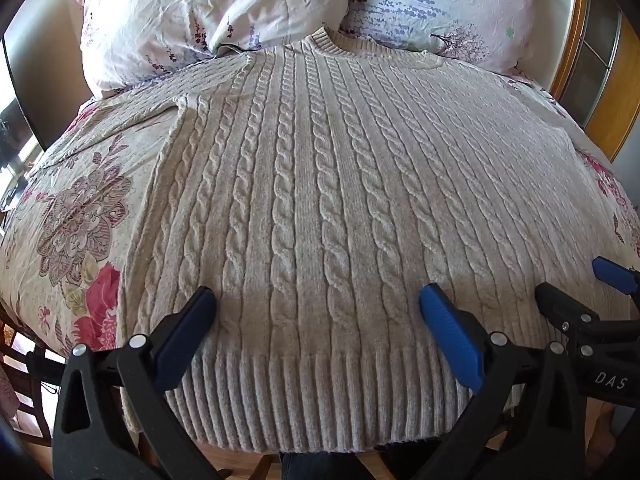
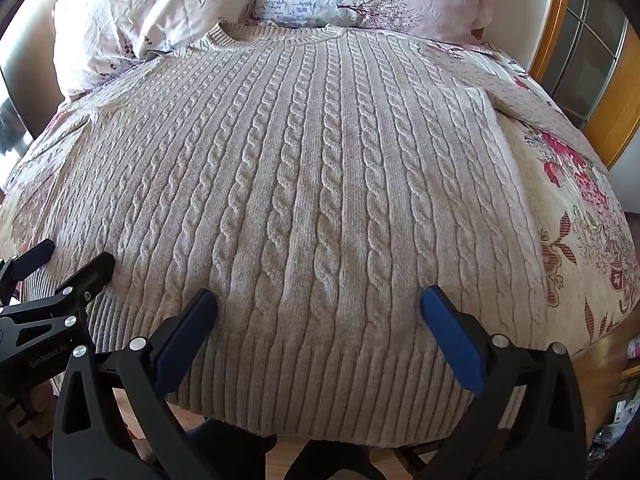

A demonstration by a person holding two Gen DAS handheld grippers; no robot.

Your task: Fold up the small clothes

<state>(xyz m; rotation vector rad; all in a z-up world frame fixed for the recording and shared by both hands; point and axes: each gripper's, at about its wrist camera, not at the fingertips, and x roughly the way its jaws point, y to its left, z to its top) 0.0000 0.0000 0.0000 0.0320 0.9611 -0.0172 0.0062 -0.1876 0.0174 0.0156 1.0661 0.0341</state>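
Cream sweater [image 1: 316,200] with twisty rope pattern lies flat on flowery bedspread [image 1: 80,208], ribbed hem nearest both grippers. Left gripper [image 1: 318,300] wide apart, empty. Right gripper [image 2: 320,300] wide apart, empty.

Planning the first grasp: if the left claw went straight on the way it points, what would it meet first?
Most likely the cable-knit sweater, just above its ribbed hem. The left claw is open and tilted down at it; exact depth is unclear.

Cream cable-knit sweater [image 1: 320,200] flat on floral bedspread [image 1: 80,208], left hand-held gripper [image 1: 318,300] wide open above its hem
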